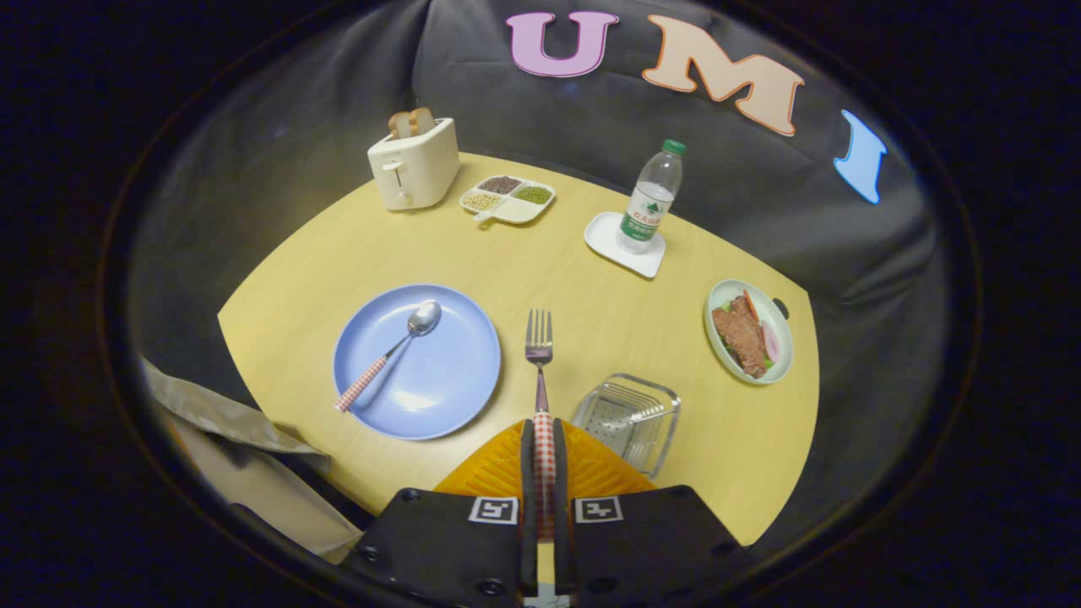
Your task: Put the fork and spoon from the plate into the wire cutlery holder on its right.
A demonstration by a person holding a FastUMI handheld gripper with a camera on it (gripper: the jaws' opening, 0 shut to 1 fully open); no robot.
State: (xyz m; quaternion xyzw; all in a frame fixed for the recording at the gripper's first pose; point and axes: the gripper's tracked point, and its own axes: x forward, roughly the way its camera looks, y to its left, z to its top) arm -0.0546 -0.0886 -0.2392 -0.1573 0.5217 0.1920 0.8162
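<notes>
The gripper (pixel 541 460) has its fingers clenched on the red-and-white checked handle of the steel fork (pixel 539 371), which sticks straight out ahead of them, tines forward and lifted above the round pale-wood desk (pixel 591 287). Only the handle's end is pinched, so most of the fork's length hangs free; my worry is that it could pivot or slip in the grip when tipped, since the hold is narrow and the handle looks smooth.

Just beside the fingers, a little to their right and close to the desk's near edge, sits the clear-framed wire cutlery holder (pixel 629 418). It looks shallow and light. If the fork goes in at a slant or is let go high, the tines could catch on the wires, or the fork could bounce out or nudge the holder toward the near edge.

On the other side, left of the fork, the round light-blue plate (pixel 452 371) carries the steel spoon (pixel 397 346) with a matching checked handle, bowl pointing away; the handle's end overhangs the rim nearest the desk's left edge. That spoon is yet to be moved, and a careless swing back could knock it off the plate.

Further off, a small oval dish of sliced meat (pixel 750 331) sits near the right edge, within reach of a wide sweep.
</notes>
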